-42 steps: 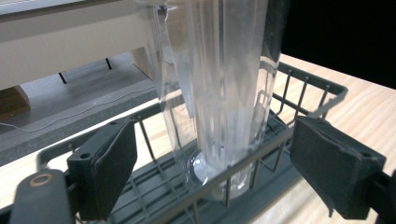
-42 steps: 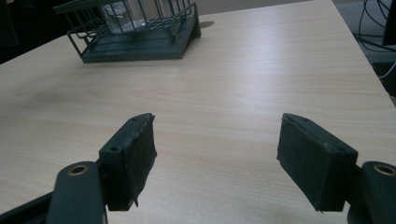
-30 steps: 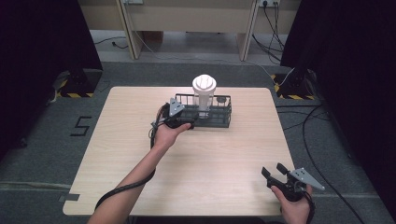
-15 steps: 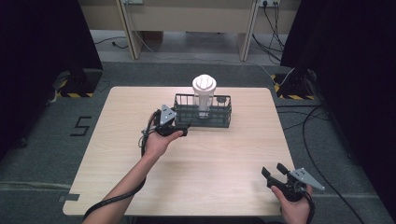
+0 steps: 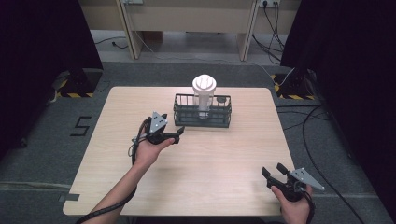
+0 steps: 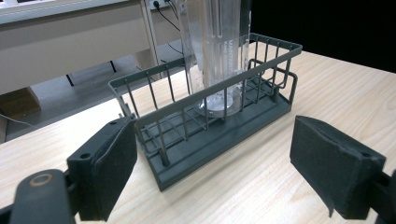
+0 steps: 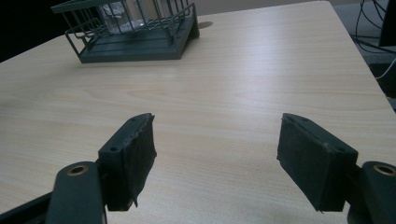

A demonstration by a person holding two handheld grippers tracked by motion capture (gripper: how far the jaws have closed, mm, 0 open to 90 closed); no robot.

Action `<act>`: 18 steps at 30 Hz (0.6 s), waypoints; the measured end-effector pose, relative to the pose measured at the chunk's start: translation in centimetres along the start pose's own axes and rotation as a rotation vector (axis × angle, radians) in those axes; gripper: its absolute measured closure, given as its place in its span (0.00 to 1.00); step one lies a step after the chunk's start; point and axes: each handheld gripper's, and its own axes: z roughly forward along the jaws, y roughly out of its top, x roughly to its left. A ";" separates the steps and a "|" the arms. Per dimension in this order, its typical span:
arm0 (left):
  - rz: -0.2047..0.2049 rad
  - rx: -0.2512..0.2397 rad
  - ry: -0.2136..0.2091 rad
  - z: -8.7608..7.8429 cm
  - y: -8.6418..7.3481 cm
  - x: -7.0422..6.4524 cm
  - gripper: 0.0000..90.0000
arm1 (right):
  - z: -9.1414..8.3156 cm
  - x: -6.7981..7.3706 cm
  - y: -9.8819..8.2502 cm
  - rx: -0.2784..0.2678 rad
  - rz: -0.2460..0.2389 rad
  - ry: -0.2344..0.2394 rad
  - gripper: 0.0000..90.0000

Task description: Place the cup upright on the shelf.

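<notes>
In the dark wire basket (image 5: pixel 202 116), tall clear ribbed cup (image 5: pixel 204 93) upright, left gripper (image 5: pixel 173 136) and right gripper (image 5: pixel 273 169) jaws spread

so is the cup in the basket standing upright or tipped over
Upright: the cup stands straight in the basket, lid on top.

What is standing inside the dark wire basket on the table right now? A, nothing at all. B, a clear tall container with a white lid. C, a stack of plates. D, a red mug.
B: the high view shows a clear tall container with a white lid standing upright inside the wire basket, and the left gripper view shows its see-through wall behind the bars.
</notes>
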 end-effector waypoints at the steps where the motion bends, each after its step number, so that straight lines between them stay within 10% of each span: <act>1: 0.000 0.003 -0.001 -0.2 -0.1 0.0 0.16 | 0.0 0.0 0.0 0.000 0.000 0.000 0.31; 18: -0.011 0.016 0.031 -3.7 -2.9 1.1 0.16 | 0.0 0.0 0.0 0.000 -0.001 -0.002 0.31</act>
